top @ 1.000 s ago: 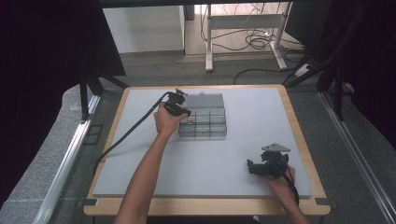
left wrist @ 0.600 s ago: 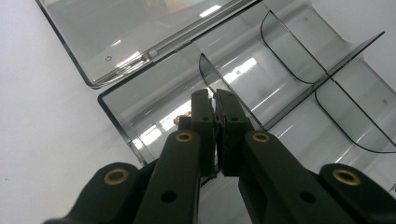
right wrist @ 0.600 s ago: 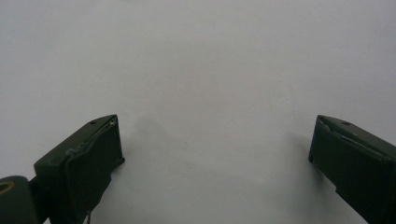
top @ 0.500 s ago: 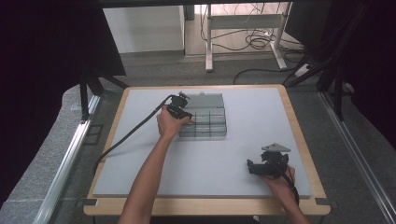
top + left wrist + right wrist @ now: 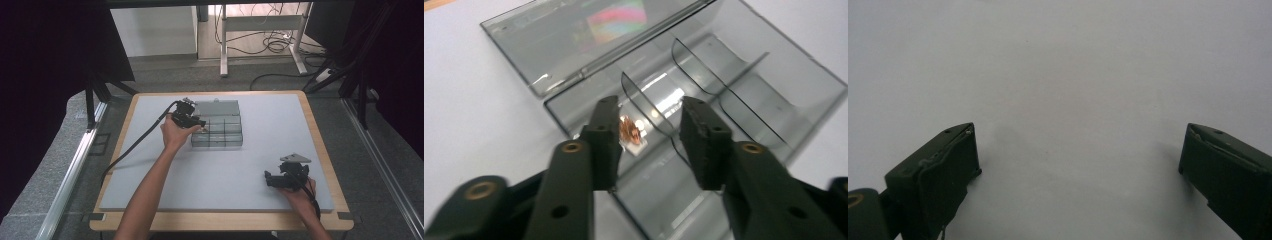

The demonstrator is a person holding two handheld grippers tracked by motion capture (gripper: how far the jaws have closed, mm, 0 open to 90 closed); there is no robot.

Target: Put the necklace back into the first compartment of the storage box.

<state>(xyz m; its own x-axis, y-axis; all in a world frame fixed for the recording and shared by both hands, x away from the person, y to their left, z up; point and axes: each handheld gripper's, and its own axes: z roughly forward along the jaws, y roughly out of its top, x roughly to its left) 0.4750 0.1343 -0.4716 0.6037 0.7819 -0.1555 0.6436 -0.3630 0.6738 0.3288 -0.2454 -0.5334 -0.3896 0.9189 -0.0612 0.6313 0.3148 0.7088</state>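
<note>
Left gripper (image 5: 649, 142) poised over the near-left corner of a clear compartment box (image 5: 744, 95), jaws partway apart and just been opening, nothing pinched between the pads. Small coppery piece (image 5: 630, 132) lying in the corner compartment, just ahead of the left finger (image 5: 605, 135) and close beside its inner face, apart from the right finger (image 5: 699, 140); whether piece and left pad touch, hard to tell. Curved divider (image 5: 644, 107) standing just beyond the fingertips, between the two fingers, with further compartments stretching away past the right finger. Hinged lid (image 5: 574, 40) folded open and lying flat well beyond the fingertips, up and to the left, showing a rainbow sheen on its surface. In the high view, left gripper (image 5: 192, 121) held at the left edge of the box (image 5: 220, 131), cable trailing off toward the table's left edge, left hand (image 5: 173, 134) wrapped around the body behind the fingers. Right gripper (image 5: 1078, 165) spread wide, empty, only bare grey table (image 5: 1063, 65) between and ahead of the fingers. In the high view, right gripper (image 5: 272, 179) resting low near the front right of the table (image 5: 200, 190), well apart from the box, grey three-cornered plate on top, right hand (image 5: 299, 192) behind it.
</note>
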